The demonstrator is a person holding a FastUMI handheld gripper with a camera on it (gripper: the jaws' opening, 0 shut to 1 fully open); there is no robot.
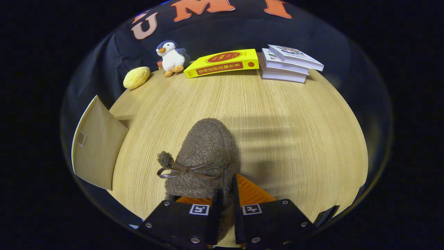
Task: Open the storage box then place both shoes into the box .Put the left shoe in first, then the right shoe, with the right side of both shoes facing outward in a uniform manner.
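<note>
One fuzzy brown shoe [203, 156] with a bow sits on the wooden table [295, 139], its heel wall pinched between the two fingers of the gripper [227, 205], which points forward along the shoe's length toward the toe. The tan storage box [97, 149] stands off to the left (flap side showing). Beyond the shoe: one penguin plush [171, 58], one yellow squishy bun [136, 77], one yellow book [223, 63] with writing too small to read, and a stack of three pale books [286, 64].

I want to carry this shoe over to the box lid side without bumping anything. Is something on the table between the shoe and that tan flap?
Nothing visible is. The tongs are shut on the shoe, and only bare table lies between it and the tan flap. The penguin, the yellow book and the stacked books sit far beyond.
</note>
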